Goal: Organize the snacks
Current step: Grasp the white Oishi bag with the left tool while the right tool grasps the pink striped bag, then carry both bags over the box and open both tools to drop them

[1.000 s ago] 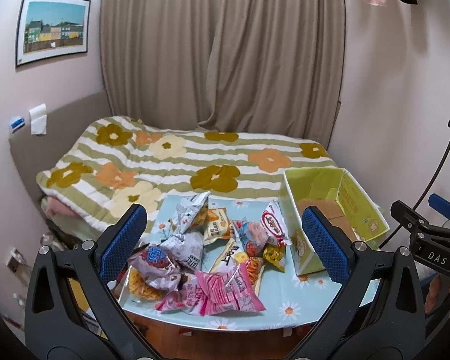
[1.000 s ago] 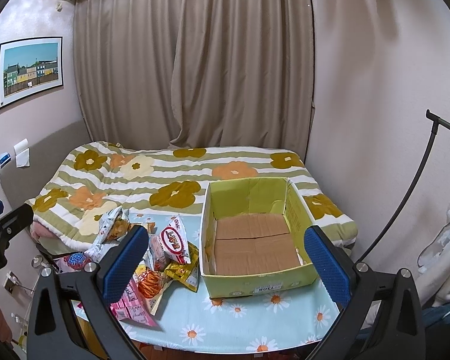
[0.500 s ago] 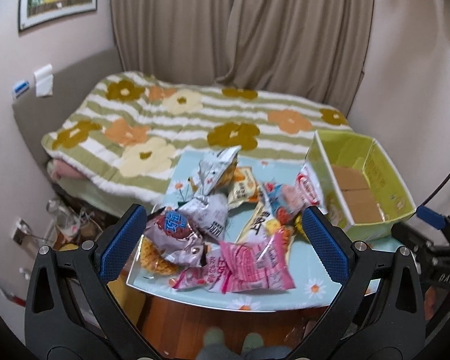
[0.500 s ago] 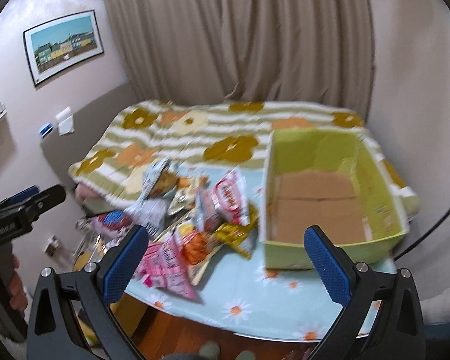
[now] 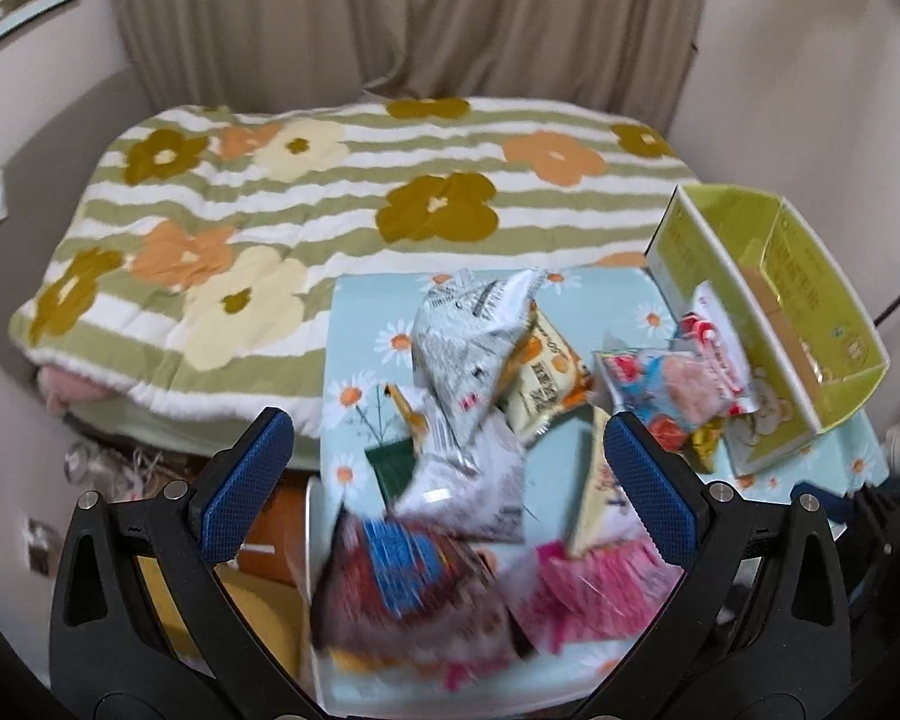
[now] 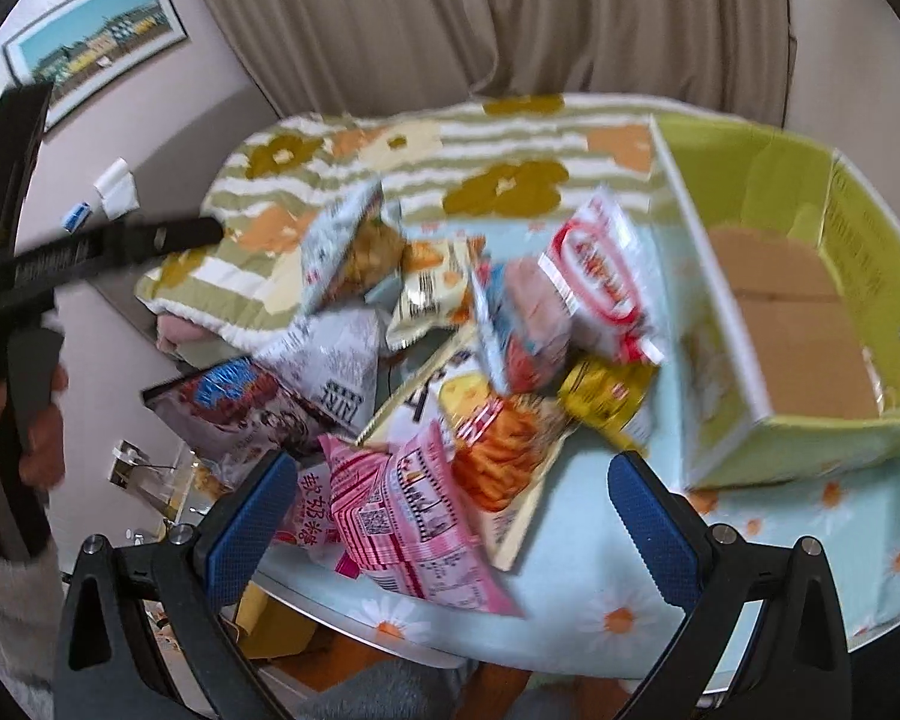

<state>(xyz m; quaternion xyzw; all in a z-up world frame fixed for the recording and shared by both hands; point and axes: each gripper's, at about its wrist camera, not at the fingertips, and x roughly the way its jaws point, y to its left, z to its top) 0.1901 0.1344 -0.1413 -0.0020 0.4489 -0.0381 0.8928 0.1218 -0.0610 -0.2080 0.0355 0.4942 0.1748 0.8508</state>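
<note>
Several snack bags lie heaped on a small table with a pale blue daisy cloth (image 6: 600, 576). An empty green cardboard box (image 6: 804, 312) stands at the table's right; it also shows in the left wrist view (image 5: 780, 312). My left gripper (image 5: 450, 468) is open and empty, above a dark red and blue bag (image 5: 408, 588) and a silver bag (image 5: 474, 330). My right gripper (image 6: 450, 504) is open and empty, above a pink bag (image 6: 402, 510) and an orange snack bag (image 6: 504, 450). A red and white bag (image 6: 606, 288) leans near the box.
A bed with a green striped flower quilt (image 5: 258, 222) lies behind the table. Curtains (image 6: 510, 18) hang at the back. Clutter sits on the floor left of the table (image 5: 108, 468). The left tool and hand show in the right wrist view (image 6: 24, 300).
Both grippers have moved down and closer to the heap of snacks, so the bags fill more of each view. Both stay open and empty.
</note>
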